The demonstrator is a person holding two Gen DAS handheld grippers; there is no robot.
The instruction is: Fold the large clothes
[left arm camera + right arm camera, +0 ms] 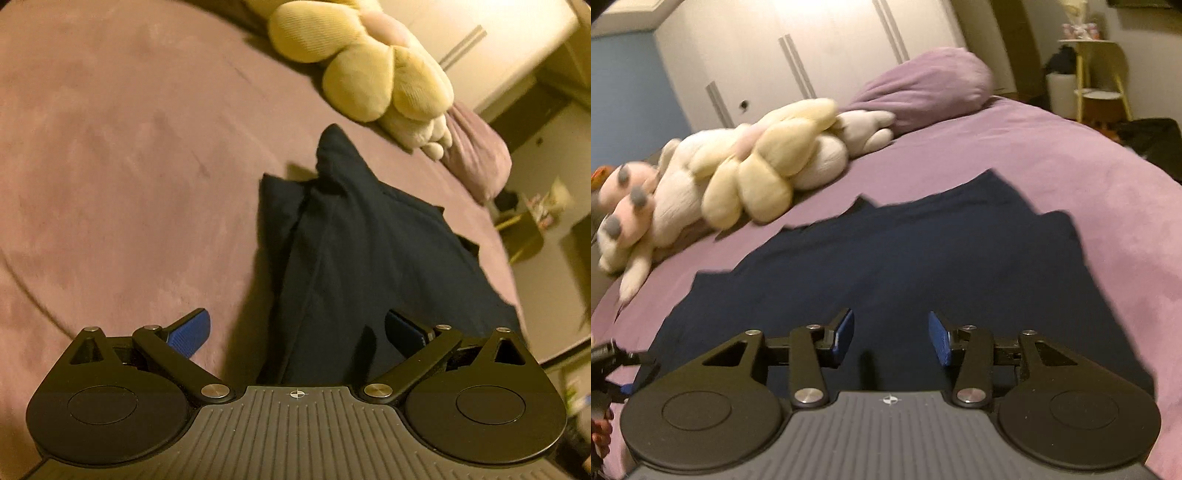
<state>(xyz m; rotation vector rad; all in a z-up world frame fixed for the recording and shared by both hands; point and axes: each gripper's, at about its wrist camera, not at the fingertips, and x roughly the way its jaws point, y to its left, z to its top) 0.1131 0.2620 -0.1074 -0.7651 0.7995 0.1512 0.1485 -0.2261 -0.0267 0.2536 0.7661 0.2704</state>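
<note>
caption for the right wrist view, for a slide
Open right gripper poised over a navy garment on a purple bed, plush toys behind.

No readable text anywhere in either view.

Only a small white crosshair mark [295,393] sits on the ribbed grey body of the left gripper, and its twin [890,400] on the right gripper; no words, brands or numbers show.

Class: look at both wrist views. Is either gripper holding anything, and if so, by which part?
Nothing is held. The left gripper and right gripper both have open jaws with nothing between them, poised over the dark navy garment on the purple bedspread.
</note>
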